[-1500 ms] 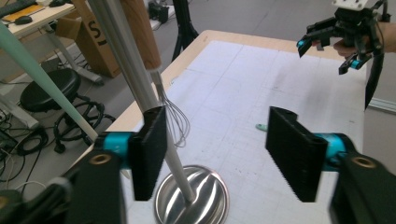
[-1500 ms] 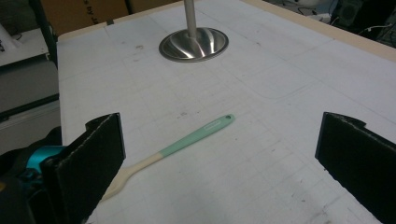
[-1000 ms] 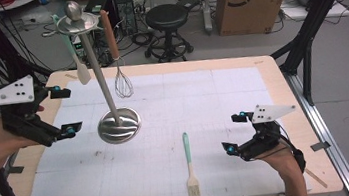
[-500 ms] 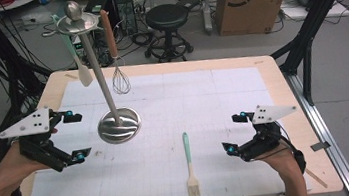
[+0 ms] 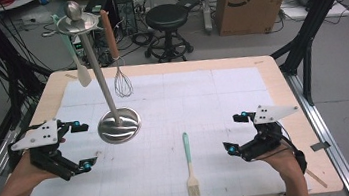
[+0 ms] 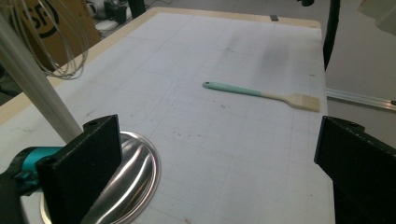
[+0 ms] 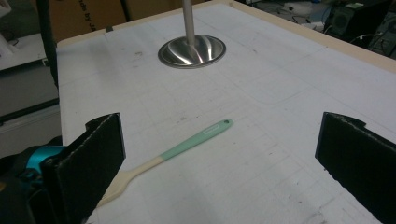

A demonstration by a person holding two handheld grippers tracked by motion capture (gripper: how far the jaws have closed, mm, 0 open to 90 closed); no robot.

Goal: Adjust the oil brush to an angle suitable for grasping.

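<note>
Left gripper [image 5: 81, 145] jaws wide apart, nothing held, low over the bench [image 5: 270, 73] at its left front, just beside the round steel base of the utensil stand [image 5: 119, 126]. In the left gripper view the base sits right behind the left jaw, with the stand's pole rising past it.

Right gripper [image 5: 235, 132] jaws also wide apart, nothing held, at the right front of the bench.

Pastry brush [image 5: 189, 164], mint handle and pale bristles, lies flat on the bench between the two grippers, nearer the right one, bristles toward the front edge. Not touched by either gripper.

Whisk [image 5: 121, 79] and spatula [image 5: 81, 71] hang from the stand's top ring.
</note>
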